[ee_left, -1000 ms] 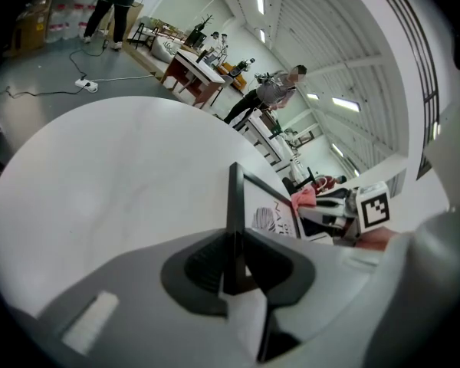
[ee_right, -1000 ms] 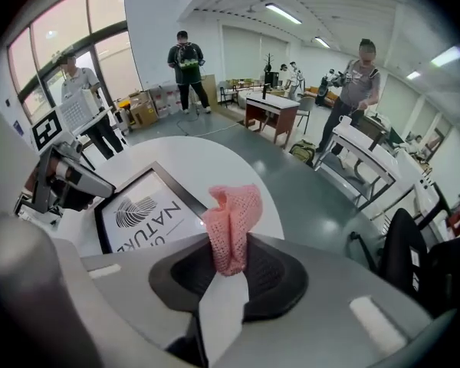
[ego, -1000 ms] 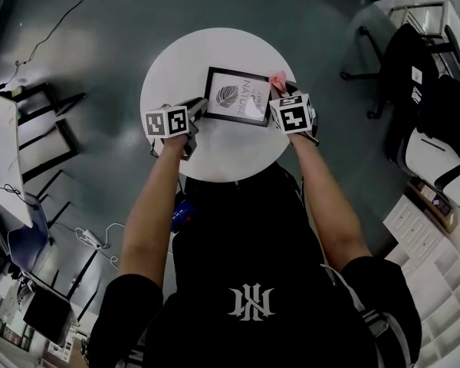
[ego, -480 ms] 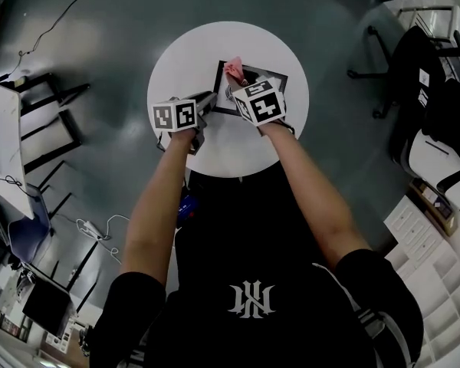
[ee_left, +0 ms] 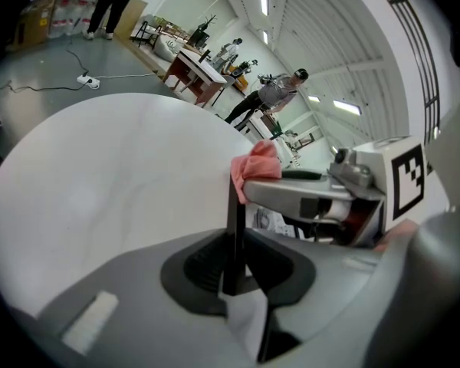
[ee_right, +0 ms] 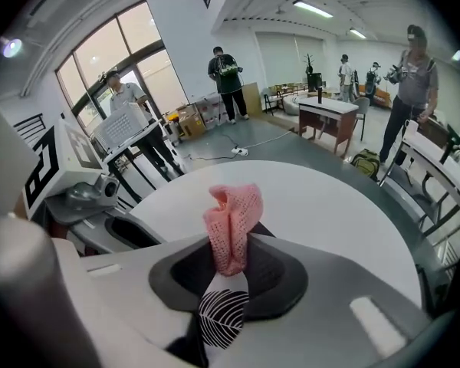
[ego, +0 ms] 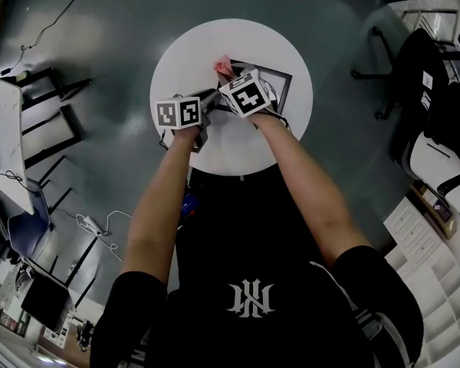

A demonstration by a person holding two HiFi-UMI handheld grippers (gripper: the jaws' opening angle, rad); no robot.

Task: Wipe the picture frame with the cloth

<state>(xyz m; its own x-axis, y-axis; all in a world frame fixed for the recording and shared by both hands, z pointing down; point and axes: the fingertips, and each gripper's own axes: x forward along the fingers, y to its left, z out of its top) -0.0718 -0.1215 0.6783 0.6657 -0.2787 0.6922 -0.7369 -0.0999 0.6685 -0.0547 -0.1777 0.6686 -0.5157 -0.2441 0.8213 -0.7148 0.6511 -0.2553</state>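
Picture frame (ego: 279,84) and cloth (ego: 222,66), three views.

**Head view.** The frame lies flat on the round white table (ego: 184,56), slightly toward 1 o'clock of its centre. The left gripper (ego: 208,101) meets the frame's 9 o'clock edge. The right gripper (ego: 225,72) reaches across the frame's 11 o'clock corner, carrying the pink cloth.

**Left gripper view.** The left gripper's (ee_left: 234,276) jaws are pressed onto the frame's thin dark edge (ee_left: 234,221), which stands between them. The right gripper (ee_left: 314,194) and cloth (ee_left: 257,163) appear at 1 o'clock.

**Right gripper view.** The right gripper's (ee_right: 230,271) jaws pinch the bunched cloth (ee_right: 231,221) above the frame's leaf print (ee_right: 219,314).

**Handling (judged).** The frame looks stiff and light. Its face is probably smooth and breakable, and it is liable to slide on the tabletop, so it is best held by the edge moulding as here. The cloth is soft and limp and wipes only where it protrudes beyond the jaws.
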